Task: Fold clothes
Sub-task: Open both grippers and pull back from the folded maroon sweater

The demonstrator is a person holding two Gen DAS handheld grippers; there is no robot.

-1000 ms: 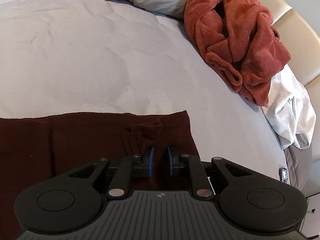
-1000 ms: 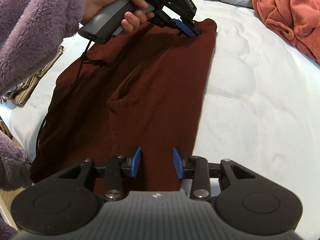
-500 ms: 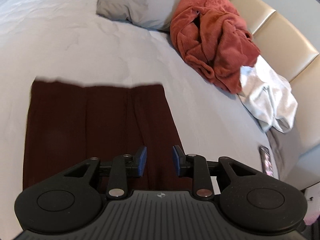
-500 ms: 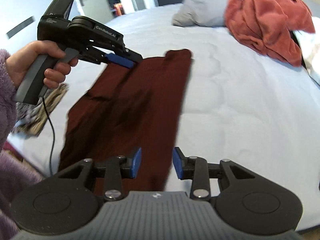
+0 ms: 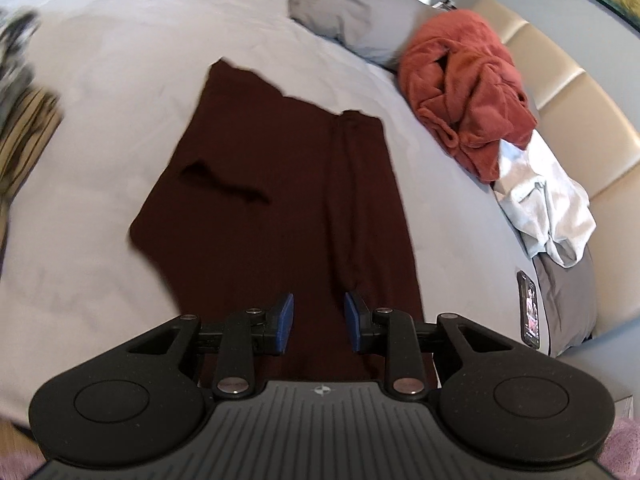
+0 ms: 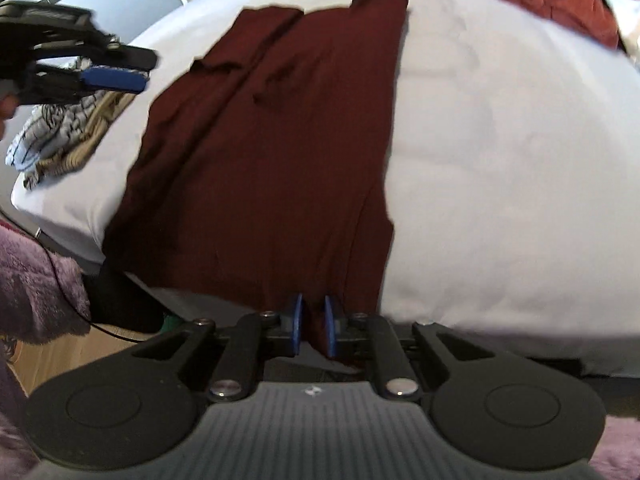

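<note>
Trousers (image 6: 272,128) in dark maroon lie flat on the white bed (image 6: 500,160), their long axis running straight away from both cameras, from the near edge of the mattress toward the pillow (image 5: 344,12) at the far end. The right gripper (image 6: 312,330) sits at the near end of the cloth, its blue pads drawn close together with a fold of the maroon fabric pinched between them, right at the bed's edge. The left gripper (image 5: 318,322) hangs above the same near stretch with its pads spread apart and nothing between them; in the right wrist view it shows again at the far left (image 6: 112,78), raised off the cloth and out to the side, blurred. So the right hand is the one in contact, and the left is free and a little apart. My guess is that the coming move carries the near end up along that long axis toward the far hem, and the left would need its own grip on the near corner first. Counted: one pair of trousers, one rust-red fleece robe (image 5: 468,92) heaped by the headboard, one pale grey garment (image 5: 548,208) beside it, one pillow, one phone (image 5: 530,308) at the bed's right edge, and one crumpled pile of striped clothes (image 6: 60,136) on the left
</note>
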